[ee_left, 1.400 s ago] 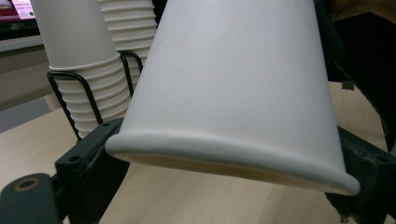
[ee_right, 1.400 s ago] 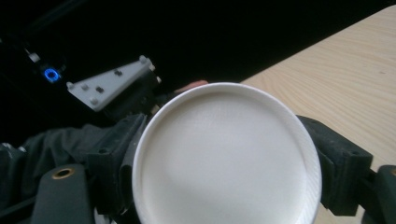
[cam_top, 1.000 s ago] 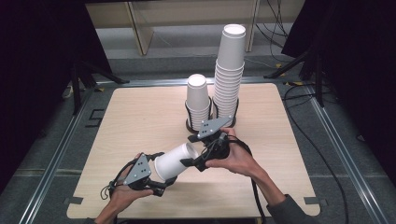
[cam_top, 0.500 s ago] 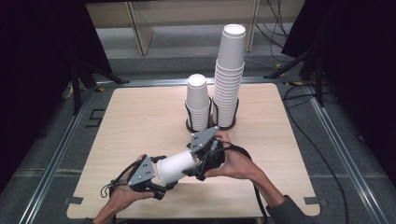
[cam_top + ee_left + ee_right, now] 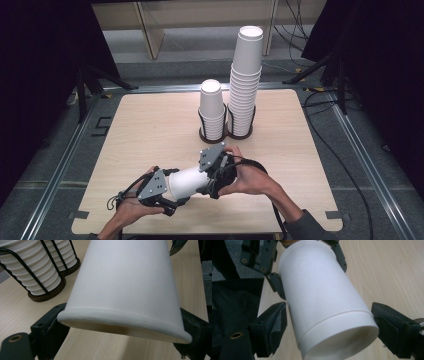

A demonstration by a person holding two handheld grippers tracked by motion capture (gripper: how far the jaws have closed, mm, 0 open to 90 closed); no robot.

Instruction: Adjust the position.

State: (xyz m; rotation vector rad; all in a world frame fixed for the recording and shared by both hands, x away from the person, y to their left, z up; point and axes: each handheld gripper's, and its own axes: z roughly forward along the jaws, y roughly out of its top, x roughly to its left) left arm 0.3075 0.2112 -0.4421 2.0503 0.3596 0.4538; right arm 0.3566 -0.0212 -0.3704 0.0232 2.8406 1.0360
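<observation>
From the high view I see the white paper cup (image 5: 187,181) lying almost level above the near part of the desk (image 5: 150,130), between my two tongs: the left tongs (image 5: 162,192) take it at the end toward my left, and the right tongs (image 5: 212,175) at the end toward my right and a little farther from me. So the long axis of the cup runs from one hand to the other, slightly oblique, and both hands are equally close to it. Behind, well apart from the cup, stands a black wire holder (image 5: 227,131) with a short stack of cups (image 5: 211,107) and a tall stack of cups (image 5: 246,80) side by side. In the left gripper view, the rolled rim of the cup is nearest to the camera and sits between the two black jaws, which touch it on both sides; I judge the left tongs are closed on the cup at its mouth. In the right gripper view, the bottom end of the cup points at the camera, and the jaws stand at each side of it; the near one seems just beside the wall, the other close, but I cannot tell whether they really press. If this is two cups nested, I think the coming move is a pull along this axis, hands going apart.
</observation>
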